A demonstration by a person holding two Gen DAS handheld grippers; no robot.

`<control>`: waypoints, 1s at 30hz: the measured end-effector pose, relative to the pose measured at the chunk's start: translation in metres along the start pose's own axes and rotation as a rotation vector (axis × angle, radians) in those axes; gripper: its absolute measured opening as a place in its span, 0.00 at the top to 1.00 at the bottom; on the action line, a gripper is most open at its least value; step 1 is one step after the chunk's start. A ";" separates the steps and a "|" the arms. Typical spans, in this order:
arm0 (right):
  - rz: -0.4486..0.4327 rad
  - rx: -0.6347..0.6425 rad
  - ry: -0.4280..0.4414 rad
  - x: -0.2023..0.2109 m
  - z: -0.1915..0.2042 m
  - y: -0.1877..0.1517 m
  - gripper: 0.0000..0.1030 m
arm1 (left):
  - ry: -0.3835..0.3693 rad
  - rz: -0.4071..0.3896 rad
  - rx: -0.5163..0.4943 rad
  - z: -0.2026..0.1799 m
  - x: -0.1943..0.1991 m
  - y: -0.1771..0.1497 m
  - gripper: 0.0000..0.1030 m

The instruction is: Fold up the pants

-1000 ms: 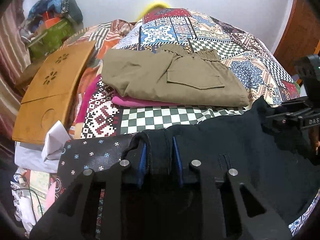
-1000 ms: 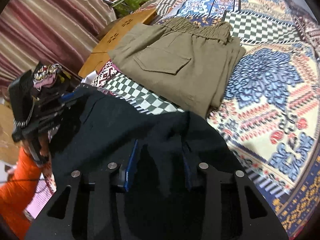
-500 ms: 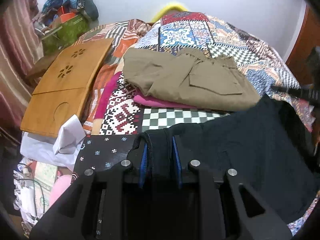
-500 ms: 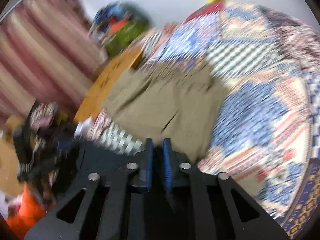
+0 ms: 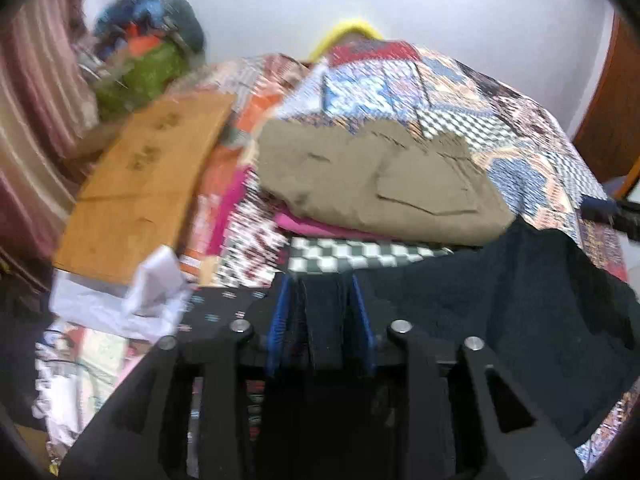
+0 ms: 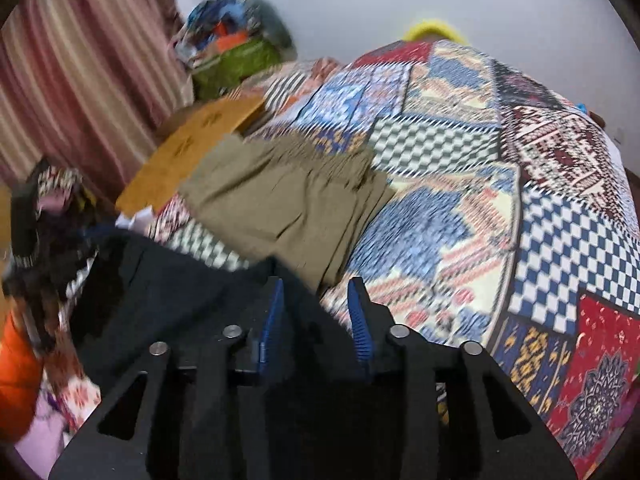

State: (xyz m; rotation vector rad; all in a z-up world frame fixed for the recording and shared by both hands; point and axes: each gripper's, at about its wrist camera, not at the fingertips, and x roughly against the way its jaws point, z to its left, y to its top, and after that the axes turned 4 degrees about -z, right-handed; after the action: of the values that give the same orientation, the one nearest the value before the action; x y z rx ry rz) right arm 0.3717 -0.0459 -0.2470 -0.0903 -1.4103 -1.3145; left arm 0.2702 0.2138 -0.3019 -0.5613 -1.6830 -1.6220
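A: The bed (image 6: 460, 208) with its patchwork quilt carries everything; the dark pants (image 5: 500, 300) lie across its near edge, under both claws.

B: And the claws?

A: The left claw (image 5: 320, 308) has just been opening, a fold of pants between its pads; whether they press I cannot tell. The right claw (image 6: 316, 308) has also just been opening, pants beneath it, nothing gripped.

B: How to do it well?

A: I'd grip the edge evenly at both ends and keep the fold short of the khaki pants (image 6: 288, 204); the board (image 5: 144, 184) and paper (image 5: 156, 280) crowd the left.
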 end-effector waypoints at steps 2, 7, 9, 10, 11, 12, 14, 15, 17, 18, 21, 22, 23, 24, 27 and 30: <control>0.008 0.035 0.010 -0.005 0.010 -0.005 0.70 | 0.011 -0.028 0.003 0.002 0.011 0.002 0.51; 0.022 0.116 0.078 -0.024 0.039 -0.004 0.70 | -0.124 -0.033 0.028 -0.002 0.025 0.000 0.52; 0.062 0.145 0.117 -0.038 0.052 -0.002 0.70 | -0.142 0.010 0.022 -0.010 0.015 -0.003 0.65; 0.087 0.159 0.118 -0.048 0.056 -0.002 0.70 | -0.151 0.049 0.010 -0.014 0.004 -0.005 0.72; 0.106 0.163 0.111 -0.054 0.058 -0.003 0.70 | -0.154 0.075 0.008 -0.017 -0.004 -0.007 0.74; 0.132 0.158 0.099 -0.064 0.057 -0.003 0.70 | -0.157 0.117 0.017 -0.018 -0.019 -0.011 0.75; 0.165 0.130 0.062 -0.078 0.047 -0.004 0.70 | -0.142 0.159 0.032 -0.015 -0.037 -0.016 0.81; 0.167 0.114 0.033 -0.083 0.039 -0.005 0.70 | -0.136 0.165 0.035 -0.013 -0.043 -0.018 0.86; 0.166 0.110 -0.033 -0.090 0.026 -0.005 0.70 | -0.147 0.159 0.055 -0.007 -0.048 -0.019 0.87; 0.164 0.100 -0.053 -0.092 0.017 -0.004 0.71 | -0.147 0.156 0.063 -0.004 -0.049 -0.018 0.89; 0.159 0.022 -0.019 -0.088 0.003 -0.002 0.73 | -0.117 0.150 0.051 -0.004 -0.053 -0.016 0.91; 0.144 0.025 -0.031 -0.081 0.004 -0.002 0.72 | -0.114 0.152 0.053 -0.004 -0.054 -0.015 0.91; 0.130 0.036 -0.042 -0.074 0.006 -0.001 0.70 | -0.116 0.154 0.060 -0.003 -0.053 -0.014 0.91; 0.112 0.046 -0.051 -0.065 0.007 -0.001 0.70 | -0.115 0.154 0.067 -0.001 -0.051 -0.013 0.91; 0.074 0.076 -0.084 -0.036 0.013 -0.005 0.70 | -0.081 0.136 0.064 -0.002 -0.038 -0.009 0.89; 0.036 0.098 -0.129 -0.002 0.013 -0.012 0.66 | -0.045 0.096 0.028 -0.006 -0.017 -0.006 0.88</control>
State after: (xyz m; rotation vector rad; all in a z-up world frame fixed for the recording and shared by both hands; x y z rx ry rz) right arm 0.3558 -0.0399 -0.2523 -0.1364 -1.5727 -1.2261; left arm 0.2782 0.2100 -0.3186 -0.6589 -1.6830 -1.5261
